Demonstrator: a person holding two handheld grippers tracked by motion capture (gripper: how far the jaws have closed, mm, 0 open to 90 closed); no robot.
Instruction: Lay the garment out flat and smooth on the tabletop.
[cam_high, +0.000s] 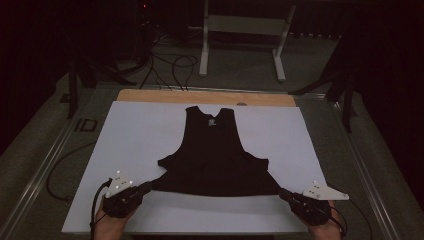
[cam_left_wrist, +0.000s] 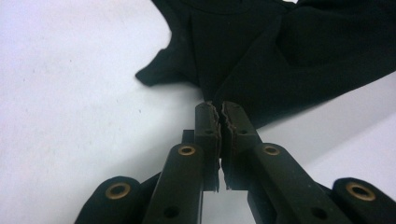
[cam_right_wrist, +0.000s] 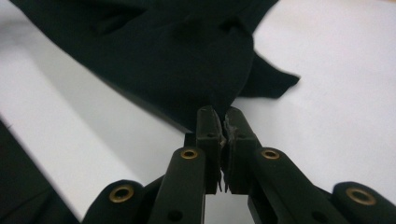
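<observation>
Vest (cam_high: 215, 155) flat on white sheet (cam_high: 130, 145), hem along near edge; left gripper (cam_high: 148, 186) and right gripper (cam_high: 281, 191) each clenched on hem corner.

Black left gripper (cam_high: 146, 188) and right gripper (cam_high: 283, 193): brass-ringed screw holes, grey three-cornered plates, trailing black cables.

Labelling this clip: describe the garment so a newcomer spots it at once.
On the white sheet covering the table lies a black sleeveless top, neckline away from the person. The left gripper and right gripper pinch its near hem corners; it is the sheet's lone dark shape.
</observation>
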